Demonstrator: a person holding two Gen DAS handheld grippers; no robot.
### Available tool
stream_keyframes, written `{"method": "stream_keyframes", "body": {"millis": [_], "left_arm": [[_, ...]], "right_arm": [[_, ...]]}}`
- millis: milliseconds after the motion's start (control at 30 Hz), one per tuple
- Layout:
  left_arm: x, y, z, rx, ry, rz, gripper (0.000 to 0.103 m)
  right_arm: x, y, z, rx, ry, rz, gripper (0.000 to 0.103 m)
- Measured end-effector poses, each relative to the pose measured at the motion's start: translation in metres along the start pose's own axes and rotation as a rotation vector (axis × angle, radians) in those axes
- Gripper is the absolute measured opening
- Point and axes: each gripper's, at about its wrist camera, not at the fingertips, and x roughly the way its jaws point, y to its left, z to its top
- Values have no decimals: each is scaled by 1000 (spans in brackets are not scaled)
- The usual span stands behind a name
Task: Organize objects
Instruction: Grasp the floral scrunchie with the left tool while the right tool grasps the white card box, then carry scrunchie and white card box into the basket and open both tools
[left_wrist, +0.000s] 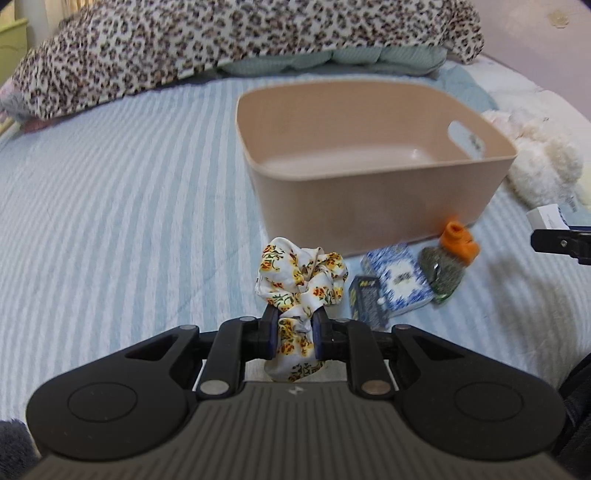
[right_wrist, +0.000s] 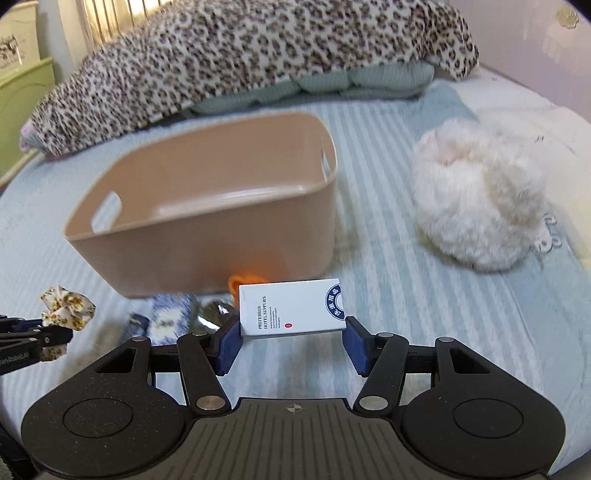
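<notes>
- A floral scrunchie (left_wrist: 301, 280) was pinched between the closed jaws of the left gripper (left_wrist: 294, 334), lifted above the striped bedspread (left_wrist: 110, 221).
- The right gripper (right_wrist: 291, 341) clamped a white hotel-supplies box (right_wrist: 291, 310) by its ends.
- Ahead, the tan bin (left_wrist: 369, 192) stood empty; nothing had gone in yet.
- A blue patterned box (left_wrist: 400, 277), a dark packet (left_wrist: 365, 295) and an orange-capped pouch (left_wrist: 448, 264) lay just before the bin, apparently awaiting sorting.

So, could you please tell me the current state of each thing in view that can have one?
Left tool: shut on the floral fabric scrunchie, lifted.
Right tool: shut on the white cardboard hotel-supplies box, lifted.
Beige plastic bin: upright, open, empty as far as visible.
Blue-and-white patterned box: lying on the bed.
Orange-capped sachet: lying beside the bin.
</notes>
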Motion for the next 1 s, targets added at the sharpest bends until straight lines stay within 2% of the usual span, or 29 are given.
{"method": "stream_keyframes", "body": {"millis": [233,400,667,800,1000], "left_arm": [[-19,-11,24,20,-79,-6,19],[-26,-15,48,24,-153,24,19],[-13,-20,92,44,-210,46,19],[4,-24,111,47,-215,57,19],[40,-33,124,66,-170,76,19]], "right_arm": [[-17,5,20,-12,-70,26,55],[-21,12,44,-37,-123,49,55],[-15,28,83,-121,-205,33,55],[-2,31,103,-119,-212,33,55],[30,38,119,-132,-196,24,55]]}}
